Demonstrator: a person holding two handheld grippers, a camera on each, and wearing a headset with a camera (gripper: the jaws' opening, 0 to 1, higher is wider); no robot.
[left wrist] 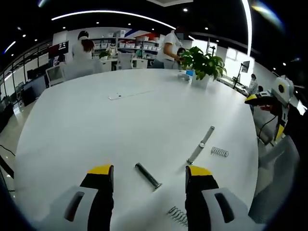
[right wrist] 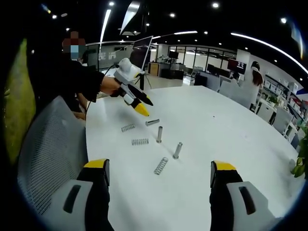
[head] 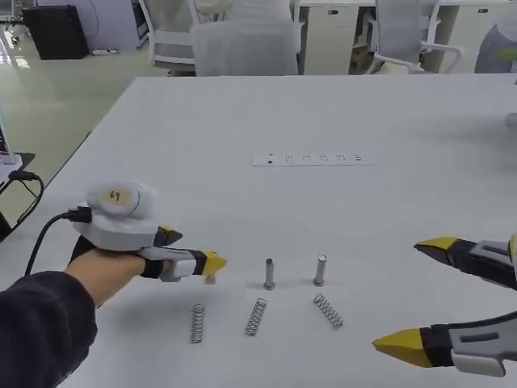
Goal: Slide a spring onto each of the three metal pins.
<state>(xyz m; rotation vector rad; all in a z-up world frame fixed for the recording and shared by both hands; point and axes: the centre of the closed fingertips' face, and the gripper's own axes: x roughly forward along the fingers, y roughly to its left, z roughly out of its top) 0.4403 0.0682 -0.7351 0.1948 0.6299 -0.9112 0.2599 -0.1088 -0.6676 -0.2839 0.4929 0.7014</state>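
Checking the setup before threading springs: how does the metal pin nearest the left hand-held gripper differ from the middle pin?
The nearest silver metal pin lies on its side; the middle silver metal pin stands upright. The lying one rests at the tips of the open left hand-held gripper; the middle one stands clear. Both carry no spring.

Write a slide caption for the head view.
Open left gripper at the leftmost pin; two pins upright, three springs loose on the table; right gripper open.
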